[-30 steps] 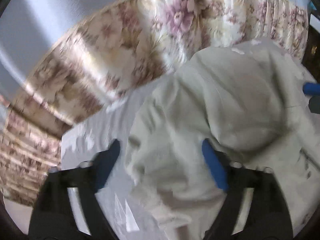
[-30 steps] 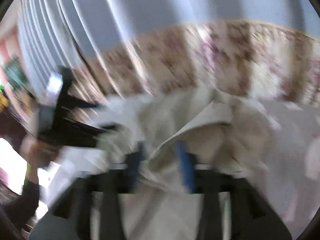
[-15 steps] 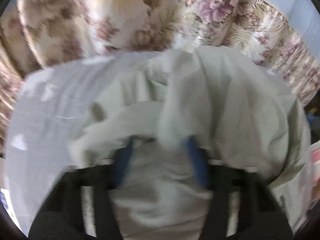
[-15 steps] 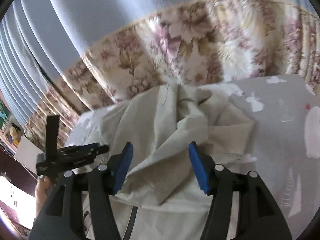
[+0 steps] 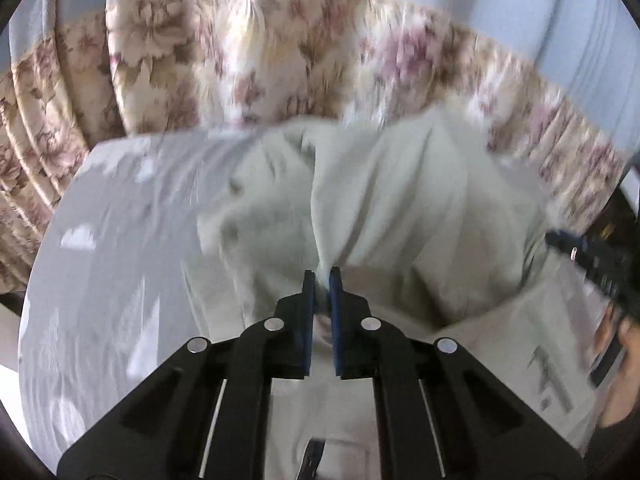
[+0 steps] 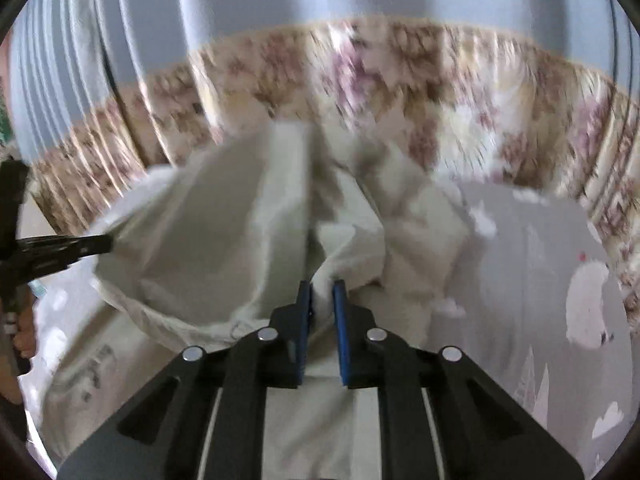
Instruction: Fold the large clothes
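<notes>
Cream garment (image 5: 420, 200) now pinched by both grippers; previously open.

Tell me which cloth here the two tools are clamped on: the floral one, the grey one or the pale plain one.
The pale plain garment. Both the left tool and the right tool pinch its folds. The grey sheet lies underneath and the floral curtain hangs behind, ungripped.

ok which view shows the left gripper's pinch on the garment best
The left wrist view: the left gripper is centred, its blue fingers shut on a gathered ridge of the pale garment. The right wrist view shows that gripper only as a dark blurred shape at the left edge.
</notes>
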{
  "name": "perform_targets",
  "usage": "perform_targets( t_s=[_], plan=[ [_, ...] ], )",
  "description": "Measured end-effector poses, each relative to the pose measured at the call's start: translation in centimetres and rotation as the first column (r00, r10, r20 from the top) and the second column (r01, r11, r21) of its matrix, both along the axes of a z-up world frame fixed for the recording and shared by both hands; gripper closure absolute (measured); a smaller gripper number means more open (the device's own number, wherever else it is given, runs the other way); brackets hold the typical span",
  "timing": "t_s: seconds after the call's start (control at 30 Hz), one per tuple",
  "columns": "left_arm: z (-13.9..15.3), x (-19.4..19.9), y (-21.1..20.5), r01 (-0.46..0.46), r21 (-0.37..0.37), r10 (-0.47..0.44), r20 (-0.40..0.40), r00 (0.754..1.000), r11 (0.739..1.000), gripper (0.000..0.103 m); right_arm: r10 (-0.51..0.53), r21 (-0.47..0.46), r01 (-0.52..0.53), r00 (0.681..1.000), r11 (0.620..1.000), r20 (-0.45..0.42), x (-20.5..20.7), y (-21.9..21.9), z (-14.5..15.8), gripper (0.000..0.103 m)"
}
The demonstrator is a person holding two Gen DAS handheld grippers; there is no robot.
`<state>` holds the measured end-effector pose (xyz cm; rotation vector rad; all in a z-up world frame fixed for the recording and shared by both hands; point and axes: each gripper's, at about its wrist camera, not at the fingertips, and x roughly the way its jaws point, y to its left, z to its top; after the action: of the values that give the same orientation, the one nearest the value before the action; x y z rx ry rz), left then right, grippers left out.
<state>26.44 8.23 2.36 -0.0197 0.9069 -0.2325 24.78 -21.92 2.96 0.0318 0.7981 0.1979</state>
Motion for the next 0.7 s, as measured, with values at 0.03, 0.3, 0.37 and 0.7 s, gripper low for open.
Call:
perform_targets(
  t_s=[0.03, 0.3, 0.37, 0.7],
  plan=[
    [-1.4, 0.0, -0.5, -0.011, 0.041, 0.011, -0.011, 1.0, 0.999, 0.097, -0.011, -0.022, 0.01, 1.0, 1.0, -0.018, 0.3, -0.2, -1.0, 0.091],
    [-5.0, 2.5, 0.1, -0.037, 0.009, 0.038, -0.103, 0.994, 0.999, 0.078, -0.042, -0.145, 0.034, 0.998, 0.989, -0.053, 0.9, -0.2, -3.0, 0.075],
    [-3.5, 1.2, 0.5, -0.056, 0.042, 0.058, -0.039, 0.998, 0.998, 0.05, -0.043, -0.08, 0.041, 0.999, 0.996, -0.025, -0.1, -1.0, -1.4, 0.064],
    [-2.2, -3.3, 1.6, -0.127, 0.181, 0.115, 0.074, 0.991, 0.975, 0.012, -0.003, -0.117, 0.013, 0.997, 0.993, 0.08, -2.6, 1.7, 0.2, 0.058]
  ],
)
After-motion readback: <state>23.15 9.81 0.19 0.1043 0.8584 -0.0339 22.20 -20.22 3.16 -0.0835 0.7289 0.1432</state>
